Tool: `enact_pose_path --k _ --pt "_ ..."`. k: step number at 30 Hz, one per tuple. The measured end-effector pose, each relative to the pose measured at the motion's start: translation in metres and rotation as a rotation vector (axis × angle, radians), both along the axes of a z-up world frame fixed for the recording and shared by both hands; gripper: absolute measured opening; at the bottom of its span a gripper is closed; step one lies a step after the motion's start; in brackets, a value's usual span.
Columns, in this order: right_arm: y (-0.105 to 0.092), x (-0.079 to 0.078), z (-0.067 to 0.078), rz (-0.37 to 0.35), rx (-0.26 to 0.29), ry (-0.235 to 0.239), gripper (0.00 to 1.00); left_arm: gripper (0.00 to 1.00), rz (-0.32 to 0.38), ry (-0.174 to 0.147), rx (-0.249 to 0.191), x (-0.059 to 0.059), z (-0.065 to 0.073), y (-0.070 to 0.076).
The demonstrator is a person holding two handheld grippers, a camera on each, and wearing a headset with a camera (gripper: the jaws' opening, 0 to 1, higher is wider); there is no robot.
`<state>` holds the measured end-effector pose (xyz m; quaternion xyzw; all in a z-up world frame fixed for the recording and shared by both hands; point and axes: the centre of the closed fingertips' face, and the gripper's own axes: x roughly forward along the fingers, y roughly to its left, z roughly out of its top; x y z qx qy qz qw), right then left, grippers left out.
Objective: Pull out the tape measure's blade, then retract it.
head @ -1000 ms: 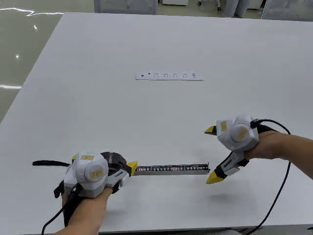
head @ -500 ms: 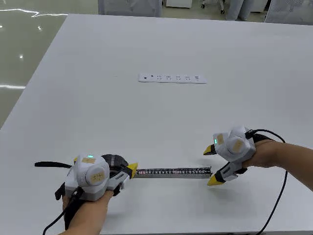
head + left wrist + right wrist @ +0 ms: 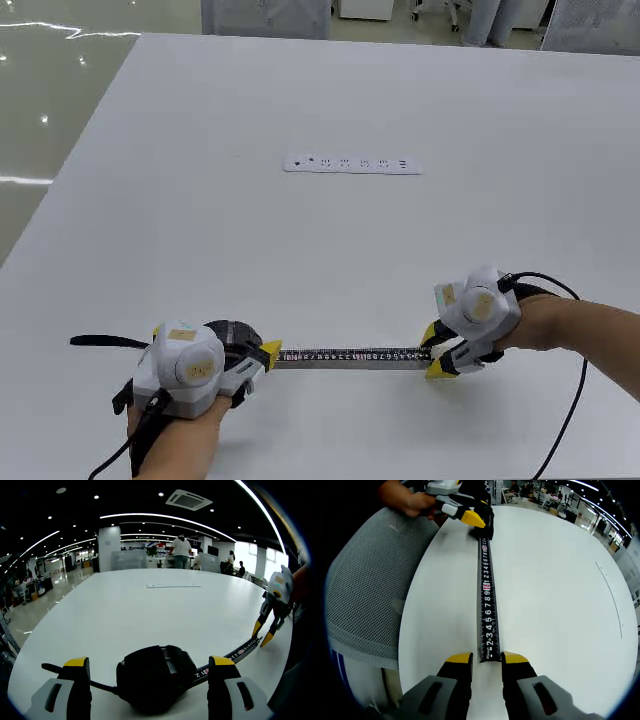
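Black tape measure [image 3: 156, 685] sits between left gripper's [image 3: 148, 662] spread jaws, grip unclear; right gripper [image 3: 486, 657] pinches the extended blade's [image 3: 486, 590] tip on white table [image 3: 300, 100].

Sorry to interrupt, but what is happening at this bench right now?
A person is working a tape measure with two hand-held grippers. The left gripper has the black case between its fingers on the white table. The blade lies drawn out flat toward the right gripper, whose fingers sit close on either side of its tip. I cannot tell whether either grip is tight.
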<state>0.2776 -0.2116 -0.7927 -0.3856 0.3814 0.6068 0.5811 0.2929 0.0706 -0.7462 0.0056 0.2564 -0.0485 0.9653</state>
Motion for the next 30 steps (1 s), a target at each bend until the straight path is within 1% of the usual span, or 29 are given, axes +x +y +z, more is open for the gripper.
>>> enact_pose_path --k 3,5,8,10,11,13,14,15,17,19,22,23,25,26,29,30 --pt "0.0 0.002 0.0 -0.019 -0.002 0.001 0.15 0.93 0.001 -0.001 -0.002 0.0 0.0 0.0" --pt "0.0 0.003 0.0 -0.045 -0.006 0.019 0.13 0.93 0.0 0.0 -0.005 0.0 0.0 0.0" --pt "-0.001 0.002 0.0 -0.028 -0.011 0.009 0.12 0.93 -0.011 0.006 0.0 -0.001 -0.003 -0.004" --pt "-0.001 0.003 0.0 -0.029 -0.012 0.008 0.12 0.91 -0.015 0.008 -0.008 0.0 -0.003 -0.006" --pt "-0.001 0.003 0.0 -0.022 -0.017 0.007 0.12 0.9 -0.016 0.012 -0.014 -0.001 -0.003 -0.007" --pt "0.0 0.004 -0.001 -0.033 -0.034 0.012 0.12 0.87 -0.009 0.022 -0.02 0.0 -0.005 -0.007" --pt "0.0 0.004 -0.001 -0.022 -0.054 -0.001 0.12 0.86 0.006 0.034 -0.042 -0.001 -0.006 -0.006" --pt "0.0 0.003 -0.001 -0.019 -0.063 -0.004 0.12 0.84 0.007 0.038 -0.045 -0.001 -0.007 -0.006" --pt "0.0 0.003 -0.001 -0.021 -0.064 -0.003 0.11 0.79 0.006 0.038 -0.044 -0.001 -0.007 -0.006" --pt "0.001 0.003 -0.001 -0.022 -0.066 -0.002 0.11 0.76 0.005 0.038 -0.043 -0.001 -0.008 -0.006" --pt "0.0 0.005 -0.001 -0.052 -0.069 0.015 0.11 0.7 0.005 0.045 -0.039 -0.001 -0.009 -0.005" --pt "0.0 0.004 -0.002 -0.092 -0.086 0.004 0.11 0.68 0.01 0.066 -0.06 -0.001 -0.012 -0.007" --pt "0.001 0.004 -0.002 -0.092 -0.109 -0.001 0.11 0.66 0.01 0.077 -0.072 -0.002 -0.013 -0.009" --pt "0.001 0.005 -0.002 -0.092 -0.116 0.001 0.11 0.66 0.017 0.081 -0.071 -0.002 -0.013 -0.008" --pt "0.0 0.004 -0.001 -0.086 -0.126 0.001 0.11 0.65 0.031 0.101 -0.087 -0.002 -0.014 -0.005" --pt "0.0 0.004 -0.001 -0.085 -0.126 0.002 0.11 0.65 0.031 0.101 -0.092 -0.002 -0.014 -0.005"
